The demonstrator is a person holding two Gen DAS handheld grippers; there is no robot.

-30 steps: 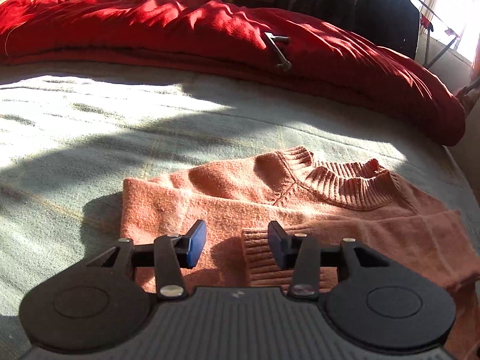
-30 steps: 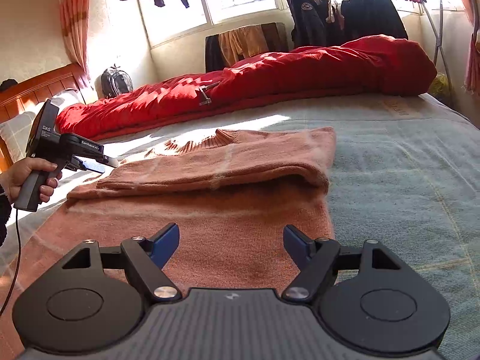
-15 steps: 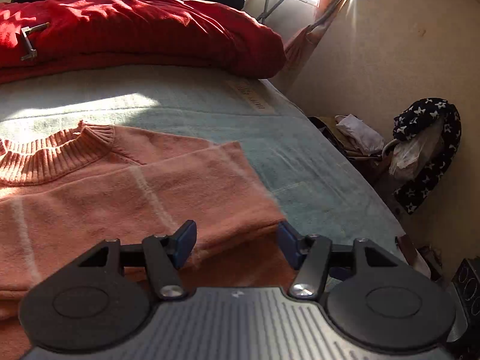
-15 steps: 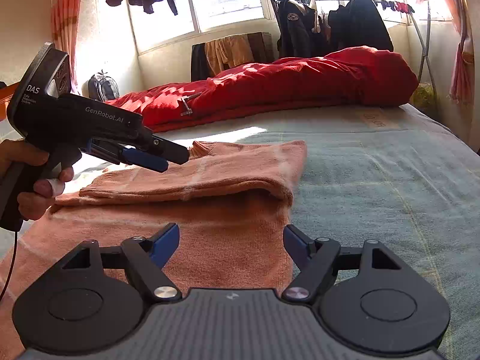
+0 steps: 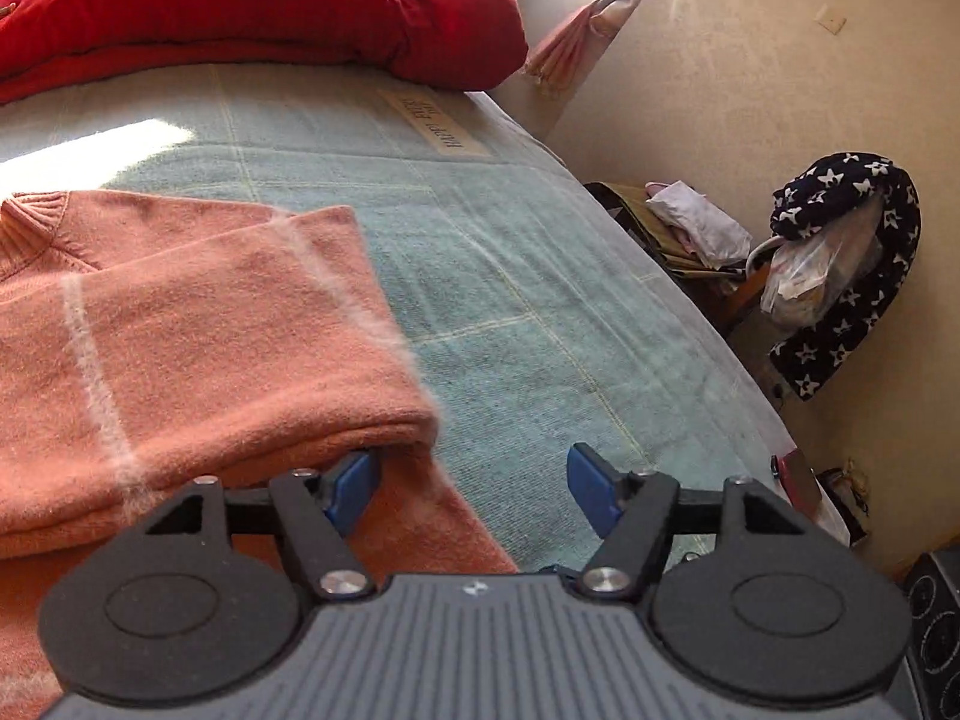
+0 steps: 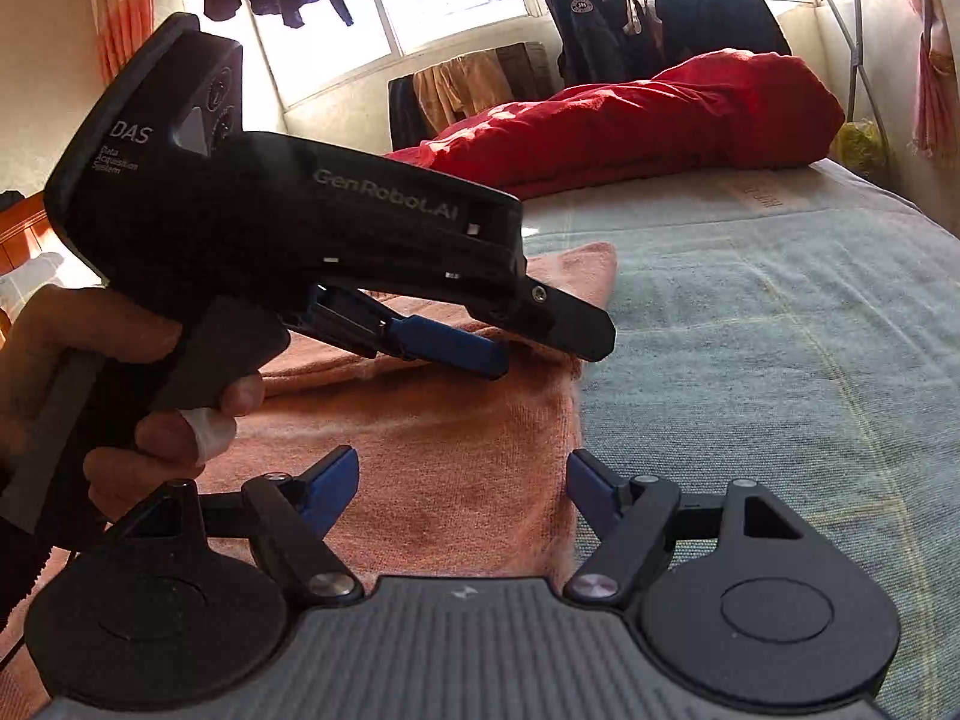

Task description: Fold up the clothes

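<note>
A salmon sweater (image 5: 198,348) lies flat on the bed with a sleeve folded across its body. My left gripper (image 5: 474,483) hovers at the sweater's right-hand folded edge, jaws opening. Its left pad (image 5: 354,480) sits just under the fold's corner; the right pad is over bare blanket, and nothing is pinched. In the right wrist view a hand (image 6: 120,372) holds the left gripper (image 6: 516,348) low over the sweater (image 6: 456,444). My right gripper (image 6: 462,489) stands open over the sweater's near right edge, gripping nothing.
A red quilt (image 5: 240,6) is bunched along the far side of the pale green blanket (image 5: 540,300). The bed's right edge drops to a floor with bags and a star-patterned cloth (image 5: 840,276). A rack of dark clothes (image 6: 690,12) stands by the window.
The left gripper has swung from the cuff and collar side across to the sweater's right folded edge, and its jaws have widened. The right gripper has shifted only slightly.
</note>
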